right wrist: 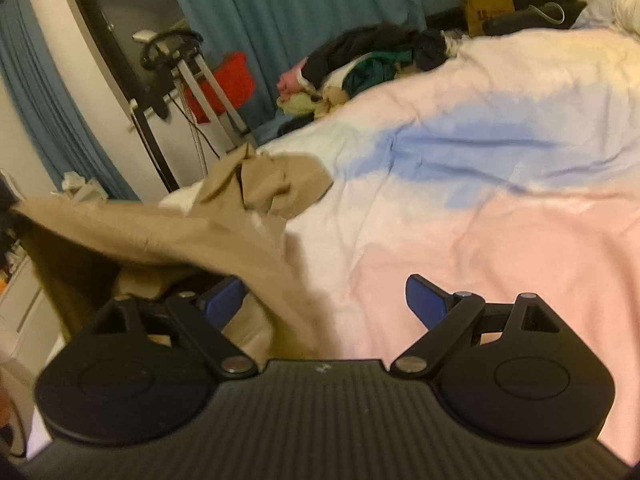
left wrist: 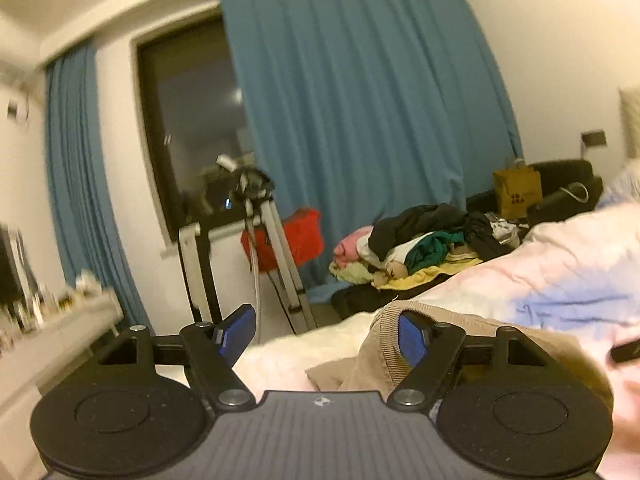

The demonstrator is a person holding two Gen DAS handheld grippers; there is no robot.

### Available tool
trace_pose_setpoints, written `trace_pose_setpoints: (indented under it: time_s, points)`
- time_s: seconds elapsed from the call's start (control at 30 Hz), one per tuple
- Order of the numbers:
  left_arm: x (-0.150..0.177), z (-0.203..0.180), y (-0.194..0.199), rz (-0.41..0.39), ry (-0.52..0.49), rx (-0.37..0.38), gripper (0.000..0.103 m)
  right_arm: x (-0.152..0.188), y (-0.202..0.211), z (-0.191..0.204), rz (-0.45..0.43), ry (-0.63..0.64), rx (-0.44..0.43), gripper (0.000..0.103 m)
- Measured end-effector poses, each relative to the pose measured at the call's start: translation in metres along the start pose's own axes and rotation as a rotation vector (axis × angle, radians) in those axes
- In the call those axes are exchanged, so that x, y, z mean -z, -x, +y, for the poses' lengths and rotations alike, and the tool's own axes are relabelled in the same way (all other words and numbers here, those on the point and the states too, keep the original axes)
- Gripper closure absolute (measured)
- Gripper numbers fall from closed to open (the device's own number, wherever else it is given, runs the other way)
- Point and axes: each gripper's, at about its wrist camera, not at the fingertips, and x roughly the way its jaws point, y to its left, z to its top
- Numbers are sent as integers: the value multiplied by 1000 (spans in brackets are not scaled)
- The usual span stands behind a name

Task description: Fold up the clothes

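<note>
In the left wrist view the left gripper point(left wrist: 326, 330) fills the bottom of the frame, its blue fingers point(left wrist: 238, 330) spread wide with nothing between them. A tan garment point(left wrist: 472, 332) lies on the bed point(left wrist: 568, 264) at lower centre and right, its ribbed edge draped just in front of the right-hand finger. A pile of clothes point(left wrist: 420, 244) sits right of centre below the blue curtain point(left wrist: 360, 100).

In the right wrist view the right gripper point(right wrist: 326, 300) is also wide open, holding nothing. The tan garment point(right wrist: 168, 232) stretches from the left edge down towards the bottom centre, passing over the left-hand finger point(right wrist: 224, 300), with a crumpled part resting on the bed's point(right wrist: 500, 240) edge at centre left. Whether the cloth touches the finger is unclear.
</note>
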Motion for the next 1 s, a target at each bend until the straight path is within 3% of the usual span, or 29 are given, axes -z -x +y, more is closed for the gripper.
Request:
trace_pose_setpoints:
  time_s: [0.1,0.17,0.27,0.33,0.43,0.5,0.6,0.67,0.77,1.0]
  points:
    - [-8,17,-9,8,44,42,27,-11,20,-15,-88,-60,53,11]
    - [-11,22,-8,-3,49,58,27,-12,24,-11,-147,-57,32,11]
    - [-11,21,-2,-20,50,73,27,5,14,23,-139,56,-78,13]
    - [-11,19,1,-30,61,88,27,21,3,51,-132,163,-97,13]
    - [-9,12,7,-43,74,110,27,43,-24,92,-152,368,-12,13]
    - [-6,4,8,-52,66,109,27,49,-46,111,-197,478,108,13]
    - [-1,-5,5,-54,58,105,27,44,-62,118,-271,528,238,13]
    - [1,-11,3,-58,47,107,27,37,-60,111,-275,503,294,13]
    - [2,-15,1,-60,51,124,27,26,-42,96,-244,462,331,13]
    - [5,-23,9,-81,16,175,27,4,1,64,-135,445,299,13]
